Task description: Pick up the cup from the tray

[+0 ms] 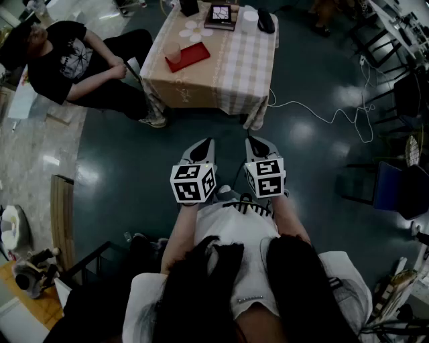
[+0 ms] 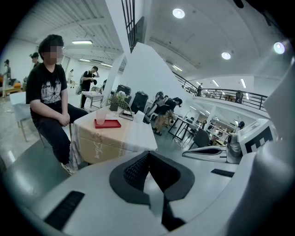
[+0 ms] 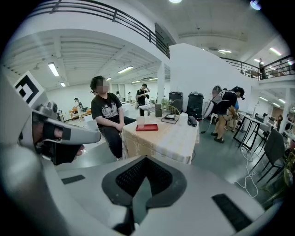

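A translucent cup (image 1: 173, 51) stands on a red tray (image 1: 188, 56) at the near left corner of a cloth-covered table (image 1: 241, 67), far ahead of me. The same cup (image 2: 101, 116) (image 3: 140, 121) and tray (image 2: 107, 123) (image 3: 146, 127) show small in both gripper views. My left gripper (image 1: 200, 150) and right gripper (image 1: 260, 146) are held side by side close to the body, over the dark floor, well short of the table. Both have their jaws shut with nothing between them (image 2: 148, 154) (image 3: 145, 159).
A person in black (image 1: 80, 63) sits at the table's left side. A book (image 1: 221, 15), a black object (image 1: 266, 20) and a white flower-shaped mat (image 1: 193, 29) lie at the table's far end. A white cable (image 1: 322, 114) trails on the floor to the right, near a blue chair (image 1: 395, 187).
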`<state>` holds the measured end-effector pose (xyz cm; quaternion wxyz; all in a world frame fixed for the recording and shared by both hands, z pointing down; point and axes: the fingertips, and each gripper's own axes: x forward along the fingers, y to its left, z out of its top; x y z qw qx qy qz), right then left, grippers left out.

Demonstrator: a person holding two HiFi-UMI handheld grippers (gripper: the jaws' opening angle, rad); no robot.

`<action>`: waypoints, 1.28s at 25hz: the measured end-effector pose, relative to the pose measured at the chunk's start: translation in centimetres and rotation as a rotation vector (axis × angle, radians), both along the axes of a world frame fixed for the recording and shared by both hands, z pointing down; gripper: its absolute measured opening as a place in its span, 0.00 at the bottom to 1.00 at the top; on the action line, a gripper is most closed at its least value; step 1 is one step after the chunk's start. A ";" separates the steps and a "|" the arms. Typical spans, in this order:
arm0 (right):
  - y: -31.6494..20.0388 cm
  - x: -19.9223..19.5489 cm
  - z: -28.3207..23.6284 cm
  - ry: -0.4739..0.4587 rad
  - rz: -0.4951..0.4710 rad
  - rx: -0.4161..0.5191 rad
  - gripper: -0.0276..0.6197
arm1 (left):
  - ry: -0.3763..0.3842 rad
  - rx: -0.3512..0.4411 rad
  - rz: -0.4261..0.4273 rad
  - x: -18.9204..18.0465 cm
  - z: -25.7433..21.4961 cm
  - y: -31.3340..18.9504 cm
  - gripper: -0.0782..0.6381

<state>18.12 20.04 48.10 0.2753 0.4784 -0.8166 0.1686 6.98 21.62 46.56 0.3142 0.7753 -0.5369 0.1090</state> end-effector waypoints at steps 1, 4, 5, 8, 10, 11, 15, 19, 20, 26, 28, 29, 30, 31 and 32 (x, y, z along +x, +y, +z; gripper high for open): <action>-0.1 -0.1 0.0 -0.004 0.002 -0.001 0.05 | -0.001 -0.001 -0.001 -0.1 0.0 0.0 0.12; -0.5 -0.2 0.0 -0.010 0.003 -0.001 0.05 | -0.002 -0.002 -0.005 -0.2 0.0 -0.3 0.12; -0.6 -0.1 0.0 -0.010 0.002 0.000 0.05 | -0.002 -0.001 -0.006 -0.2 0.0 -0.4 0.12; -0.7 -0.1 0.0 -0.010 -0.004 0.000 0.05 | -0.006 -0.001 -0.010 -0.1 -0.1 -0.6 0.12; -0.8 -0.2 -0.1 -0.013 -0.008 0.004 0.05 | -0.008 0.000 -0.013 -0.1 -0.2 -0.6 0.12; -0.9 -0.3 -0.2 -0.022 -0.007 0.010 0.05 | -0.008 0.001 -0.015 -0.1 -0.3 -0.6 0.12; -1.7 -0.4 -0.5 -0.093 0.020 0.014 0.06 | -0.006 -0.004 -0.020 -0.4 0.0 -1.0 0.12; -3.0 -0.2 -0.3 -0.112 0.022 0.028 0.06 | -0.001 -0.004 -0.012 -0.6 0.6 -2.0 0.12; -3.3 -0.3 -0.3 -0.124 0.021 0.027 0.06 | -0.001 -0.004 -0.009 -0.7 0.7 -2.3 0.12; -5.8 -2.1 -0.5 -0.148 -0.023 0.009 0.28 | 0.004 -0.002 -0.008 -2.3 0.9 -5.2 0.12; -7.1 -2.9 -0.7 -0.152 -0.035 0.013 0.31 | 0.008 0.001 -0.010 -2.9 0.8 -6.6 0.12; -7.7 -3.4 -0.8 -0.156 -0.042 0.013 0.33 | 0.009 -0.001 -0.012 -3.3 0.8 -7.3 0.12; -8.3 -3.9 -0.9 -0.158 -0.049 0.011 0.35 | 0.010 -0.005 -0.015 -3.8 0.9 -8.0 0.12; -9.0 -4.4 -0.9 -0.155 -0.059 0.008 0.37 | 0.012 -0.010 -0.018 -4.2 1.0 -8.7 0.12; -9.6 -4.8 -0.7 -0.145 -0.070 0.005 0.39 | 0.014 -0.016 -0.020 -4.5 1.1 -9.4 0.12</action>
